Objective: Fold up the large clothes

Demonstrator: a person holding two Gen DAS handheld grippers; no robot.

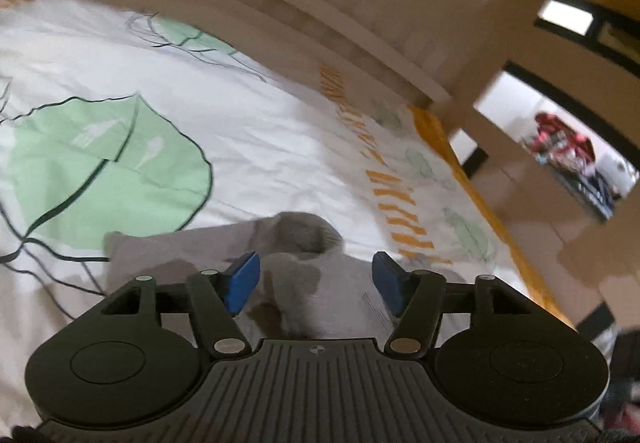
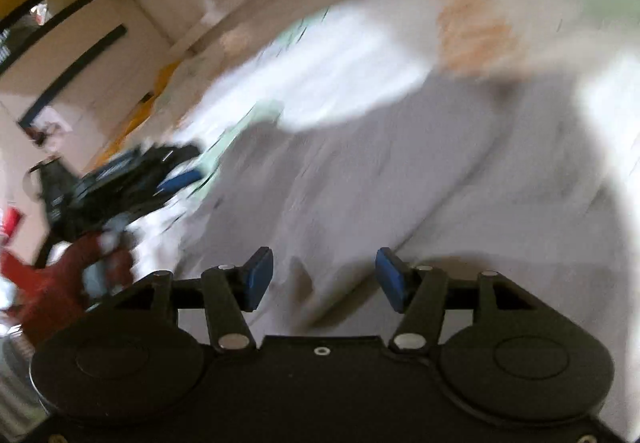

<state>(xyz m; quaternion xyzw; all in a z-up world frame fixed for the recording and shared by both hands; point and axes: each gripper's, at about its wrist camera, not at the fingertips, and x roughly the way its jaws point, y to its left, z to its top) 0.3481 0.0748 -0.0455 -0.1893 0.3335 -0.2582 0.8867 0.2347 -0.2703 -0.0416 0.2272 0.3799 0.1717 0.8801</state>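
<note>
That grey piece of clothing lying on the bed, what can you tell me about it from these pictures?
The grey garment looks like soft, plain knit cloth, perhaps a sweatshirt. It lies on the leaf-printed bedsheet, partly folded: one straight edge shows at the left, and a rounded, bunched opening like a neck or cuff sits at its far end. Creases and shadows run across it. In the right wrist view, blurred, it spreads wide and flat. Both grippers hover open above it; neither grips it.
</note>
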